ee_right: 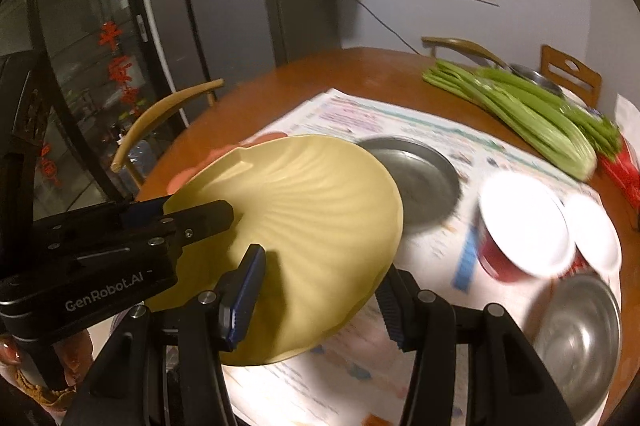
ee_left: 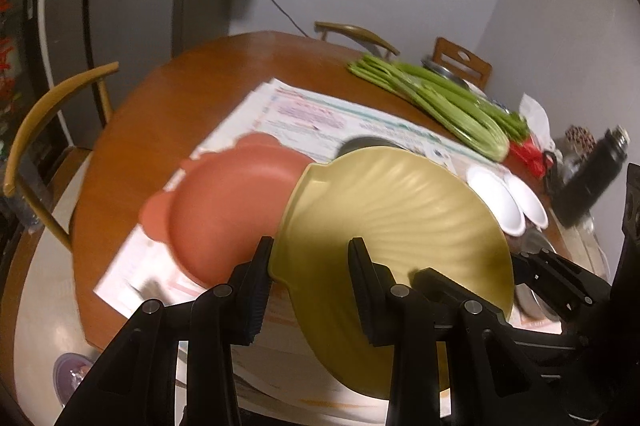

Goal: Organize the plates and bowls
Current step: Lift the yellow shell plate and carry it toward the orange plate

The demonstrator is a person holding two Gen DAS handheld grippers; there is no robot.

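A yellow shell-shaped plate (ee_left: pixel 396 210) is held tilted above the newspaper. My left gripper (ee_left: pixel 312 286) is shut on its near-left rim; it also shows in the right wrist view (ee_right: pixel 192 222) at the plate's (ee_right: pixel 304 222) left edge. My right gripper (ee_right: pixel 320 302) has one finger over the plate and one below its right rim, shut on it; in the left wrist view it (ee_left: pixel 520 266) reaches in from the right. A terracotta plate (ee_left: pixel 224 210) with a scalloped rim lies on the paper, partly under the yellow one.
Newspaper (ee_right: pixel 400 118) covers the round wooden table (ee_left: pixel 172 94). On it are a steel dish (ee_right: pixel 420 178), two red bowls with white insides (ee_right: pixel 524 222), and a steel bowl (ee_right: pixel 576 338). Celery (ee_right: pixel 520 110) lies far right. A black bottle (ee_left: pixel 592 178) and wooden chairs (ee_left: pixel 48 130) stand around.
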